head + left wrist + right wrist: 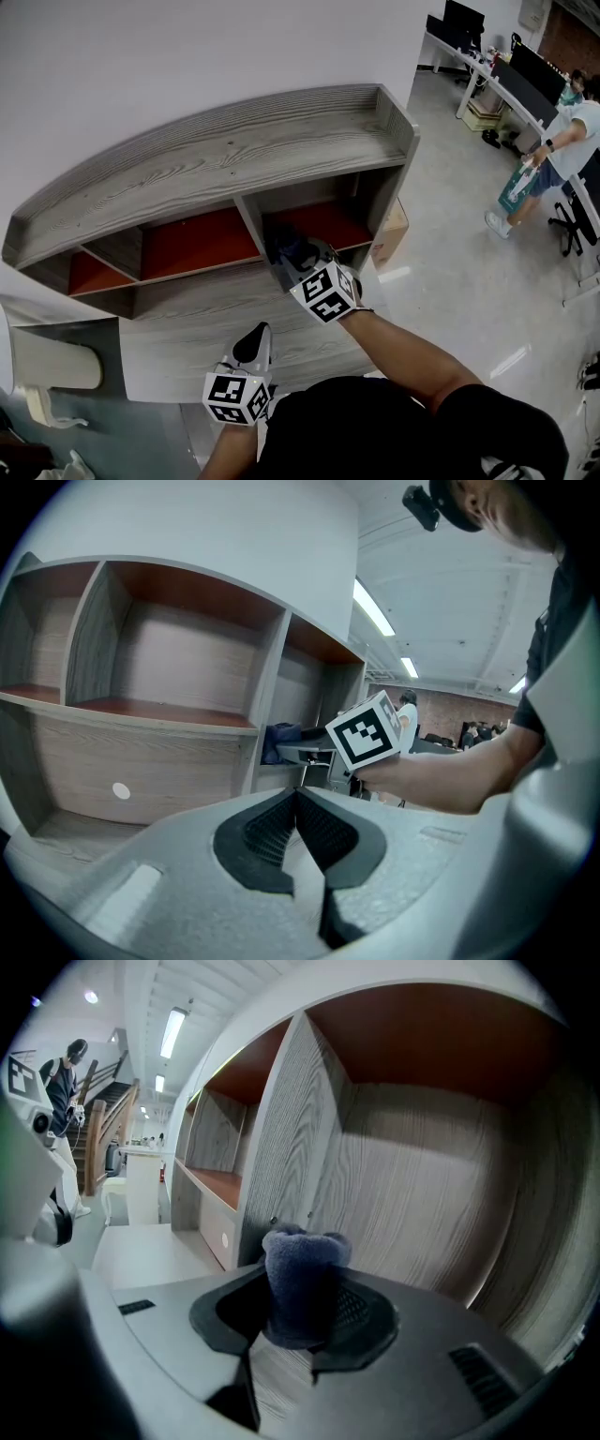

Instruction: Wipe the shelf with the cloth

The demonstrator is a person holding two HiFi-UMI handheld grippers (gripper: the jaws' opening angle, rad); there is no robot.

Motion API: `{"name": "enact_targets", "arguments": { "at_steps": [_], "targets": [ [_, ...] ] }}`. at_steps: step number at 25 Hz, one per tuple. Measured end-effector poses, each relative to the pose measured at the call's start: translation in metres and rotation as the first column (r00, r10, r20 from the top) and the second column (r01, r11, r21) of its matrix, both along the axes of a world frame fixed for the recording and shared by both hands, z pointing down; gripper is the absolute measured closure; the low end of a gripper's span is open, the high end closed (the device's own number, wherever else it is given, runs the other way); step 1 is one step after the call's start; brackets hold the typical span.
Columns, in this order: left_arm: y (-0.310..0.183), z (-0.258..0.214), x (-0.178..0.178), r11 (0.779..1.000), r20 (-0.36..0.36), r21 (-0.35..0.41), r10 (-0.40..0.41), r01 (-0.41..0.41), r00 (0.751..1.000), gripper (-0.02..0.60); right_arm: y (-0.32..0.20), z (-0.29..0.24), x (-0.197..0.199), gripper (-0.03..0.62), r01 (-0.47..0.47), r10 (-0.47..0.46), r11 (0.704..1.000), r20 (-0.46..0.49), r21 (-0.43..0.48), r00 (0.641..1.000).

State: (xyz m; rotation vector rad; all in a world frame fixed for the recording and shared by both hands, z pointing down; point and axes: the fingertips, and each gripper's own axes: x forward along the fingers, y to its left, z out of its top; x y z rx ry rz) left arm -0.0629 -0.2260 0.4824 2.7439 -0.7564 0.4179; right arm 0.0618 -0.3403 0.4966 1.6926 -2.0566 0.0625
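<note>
Shelf (pixel 234 141): grey wood-grain unit against a white wall, with a wide top board and three open compartments below it that had orange-red floors. A broad grey ledge (pixel 216 319) ran out in front of the compartments.

My right gripper (pixel 305 262) reached into the rightmost compartment, close beside the upright divider (pixel 251 225). Its jaws were clamped on the cloth (pixel 302 1283), a dark blue fleecy wad that stuck out past the tips toward the compartment's back corner. Whether the cloth pressed on the wood, I could not tell.

My left gripper (pixel 255 345) hung back over the ledge, well apart from the right one, jaws closed together with nothing between them.
</note>
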Motion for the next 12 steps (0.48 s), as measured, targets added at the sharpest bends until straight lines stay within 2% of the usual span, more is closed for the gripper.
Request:
{"name": "enact_targets", "arguments": {
  "at_steps": [5, 12],
  "targets": [
    [0.001, 0.000, 0.003, 1.000, 0.000, 0.000, 0.007, -0.007, 1.000, 0.572, 0.011, 0.000, 0.021, 0.457, -0.056, 0.056, 0.998, 0.025, 0.005, 0.998],
    [0.003, 0.000, 0.011, 1.000, 0.005, 0.003, 0.030, -0.030, 1.000, 0.572, 0.028, 0.002, 0.066, 0.457, -0.185, 0.183, 0.983, 0.087, 0.015, 0.979]
  ]
}}
